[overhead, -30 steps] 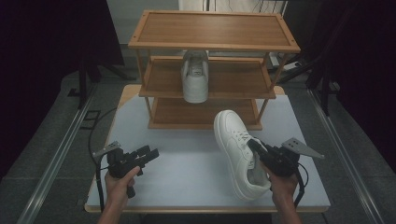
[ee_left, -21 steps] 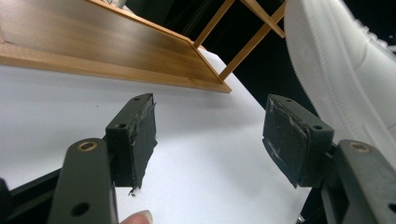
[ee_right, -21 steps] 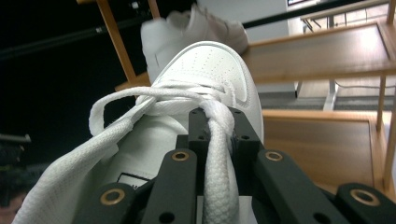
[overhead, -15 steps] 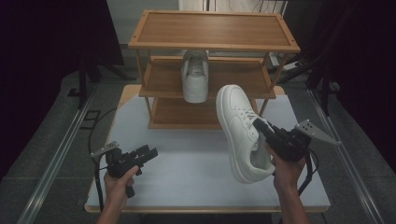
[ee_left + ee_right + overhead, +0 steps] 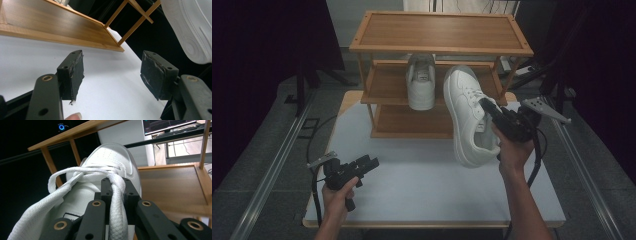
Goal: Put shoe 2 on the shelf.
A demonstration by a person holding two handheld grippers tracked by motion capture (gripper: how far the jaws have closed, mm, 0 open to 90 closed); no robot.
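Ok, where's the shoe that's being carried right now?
In the high view the carried shoe hangs right of centre, held by the right tool, toe toward the rack, beside the shelved shoe.

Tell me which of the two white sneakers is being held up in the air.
The sneaker on the right, clamped at its tongue by the right gripper and hanging above the table. The other sneaker rests on the rack's middle shelf, untouched.

Black tongs point(image 5: 115, 75) with brass-ringed screw holes, trailing black cables.
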